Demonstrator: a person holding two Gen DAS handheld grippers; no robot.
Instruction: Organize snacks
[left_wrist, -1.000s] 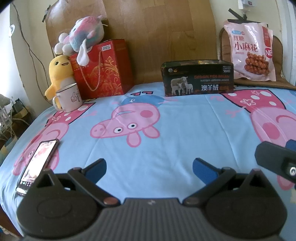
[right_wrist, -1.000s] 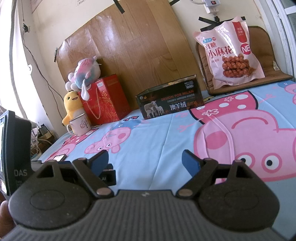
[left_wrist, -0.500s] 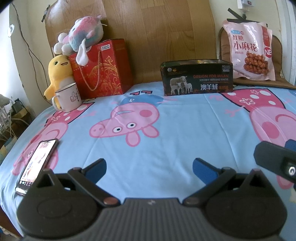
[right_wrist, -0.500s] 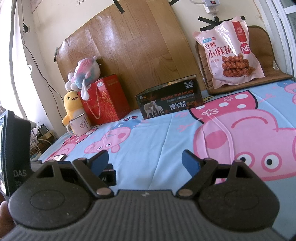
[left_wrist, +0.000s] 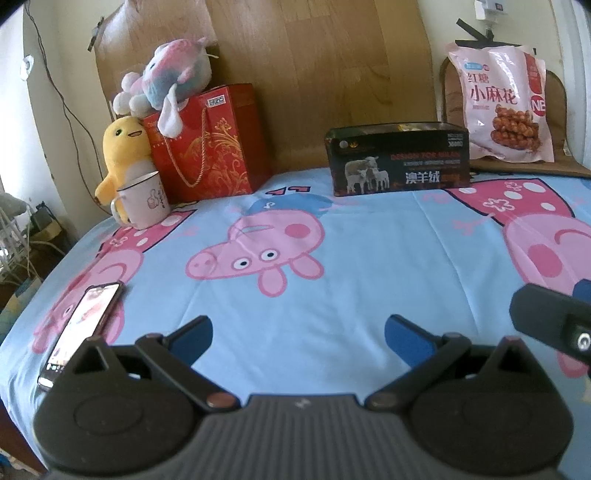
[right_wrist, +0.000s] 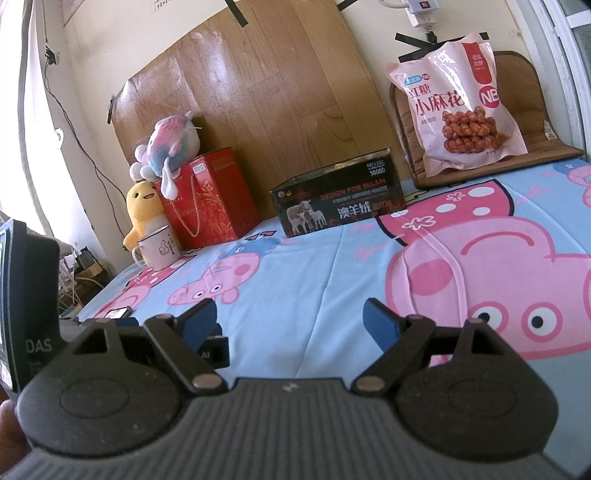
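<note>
Both grippers hover low over the near edge of the bed (left_wrist: 369, 258), and nothing is in hand. The left gripper (left_wrist: 298, 334) has its blue fingers (left_wrist: 194, 334) spread wide over bare sheet, and the right gripper (right_wrist: 289, 319) shows the same wide spread with nothing between the pads. The snack bag (right_wrist: 456, 107), pink with twisted dough sticks printed on it, stands at the far right, leaning back against a brown cushion (right_wrist: 517, 162) that props it upright and keeps its label facing the room. Just left of it, at the far edge of the bed, sits a dark open-topped box (right_wrist: 338, 197); its open top and its spot beside the bag make it the likely container for the snack, though its inside is not visible. Further left a red gift bag (left_wrist: 207, 144) stands against the wooden board (left_wrist: 314, 66), with a pastel plush (left_wrist: 170, 77) resting on top, a yellow plush (left_wrist: 123, 155) beside it and a mug (left_wrist: 142, 199) in front. A phone (left_wrist: 83, 328) lies flat at the near left. The task looks not yet begun: the bag is well apart from both grippers, and the right one sits nearer to it, so it seems better placed to reach.
</note>
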